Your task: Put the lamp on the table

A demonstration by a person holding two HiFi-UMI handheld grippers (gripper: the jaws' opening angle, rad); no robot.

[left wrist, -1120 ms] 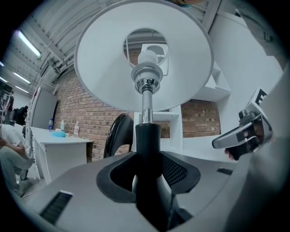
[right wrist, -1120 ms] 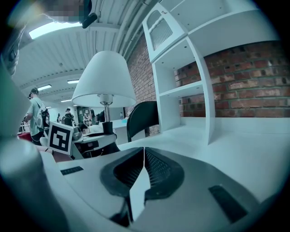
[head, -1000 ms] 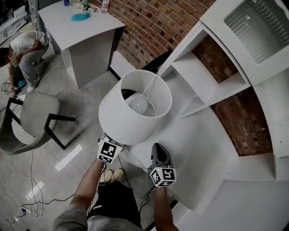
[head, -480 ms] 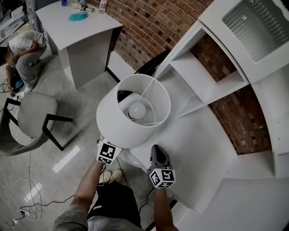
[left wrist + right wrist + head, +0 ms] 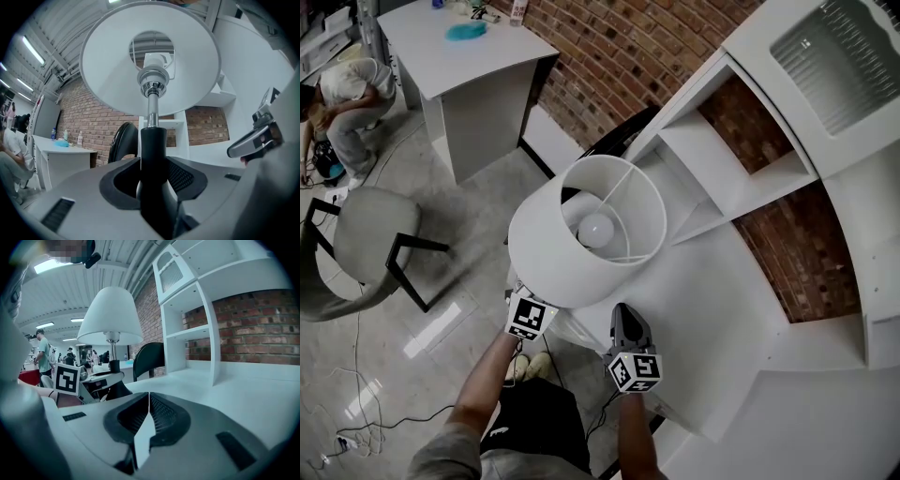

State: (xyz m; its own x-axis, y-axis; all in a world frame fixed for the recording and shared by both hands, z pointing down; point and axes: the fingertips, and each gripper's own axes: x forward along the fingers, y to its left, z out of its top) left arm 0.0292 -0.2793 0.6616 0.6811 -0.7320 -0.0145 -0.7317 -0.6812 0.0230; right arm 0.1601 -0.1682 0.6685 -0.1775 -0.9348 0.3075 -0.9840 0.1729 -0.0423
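A table lamp with a white shade [image 5: 581,234] and a bare bulb [image 5: 598,225] stands upright in the air at the near edge of the white table [image 5: 712,309]. My left gripper [image 5: 152,173] is shut on the lamp's black stem [image 5: 152,140], just below the chrome neck. In the head view only its marker cube [image 5: 530,317] shows under the shade. My right gripper [image 5: 625,309] hangs to the right of the lamp over the table's edge. Its jaws are shut with nothing between them [image 5: 147,399]. The right gripper view shows the lamp [image 5: 111,319] to its left.
A white shelf unit [image 5: 741,159] stands on the table against a brick wall. A black chair [image 5: 619,136] is tucked in behind the lamp. On the floor to the left are a grey chair [image 5: 380,234], a second white table [image 5: 469,56] and a crouching person [image 5: 347,94].
The lamp shade has swayed a little to the right. Both grippers keep their places.
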